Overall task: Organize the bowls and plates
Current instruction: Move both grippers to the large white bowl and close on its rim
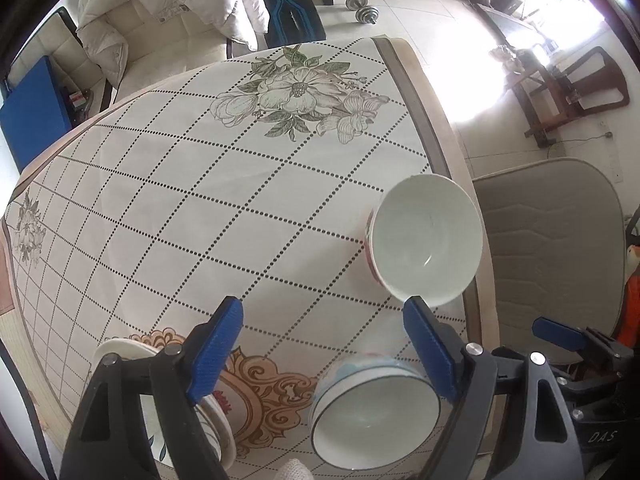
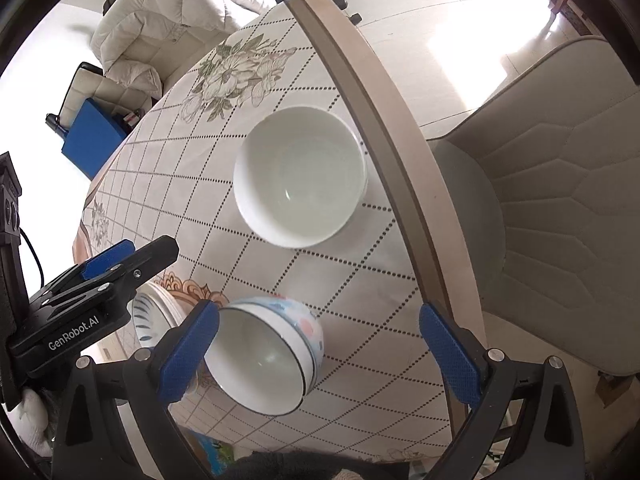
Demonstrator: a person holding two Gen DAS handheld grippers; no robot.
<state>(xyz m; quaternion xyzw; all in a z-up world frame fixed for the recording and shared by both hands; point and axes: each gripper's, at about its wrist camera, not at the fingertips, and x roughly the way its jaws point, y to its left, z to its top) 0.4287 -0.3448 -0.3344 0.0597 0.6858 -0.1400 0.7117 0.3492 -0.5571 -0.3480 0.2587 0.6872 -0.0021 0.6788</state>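
My right gripper (image 2: 318, 354) sits closest to the lens, its blue pads spread wide with nothing pressed between them, hanging above the patterned bowl (image 2: 266, 356). My left gripper (image 1: 324, 352) is likewise parted and empty, over the same near stretch of tabletop (image 1: 200, 184).

Working down by size: the tabletop, under a checked floral cloth, carries everything. The plain white bowl (image 2: 300, 176) stands upright near the right edge, apart from the rest. The stack of plates (image 1: 216, 420) lies at the near edge, toward the left, partly hidden behind my left finger. The patterned bowl, blue-rimmed with pink spots, stands just beside those plates at the near edge, upright.

I judge I'm between grasps: both tongs free, bowls not yet nested. Next, I'd close one gripper on a rim of the white bowl, lift it clear and set it with the patterned one. The thin, glazed rim may slip, so the pinch needs to be square.
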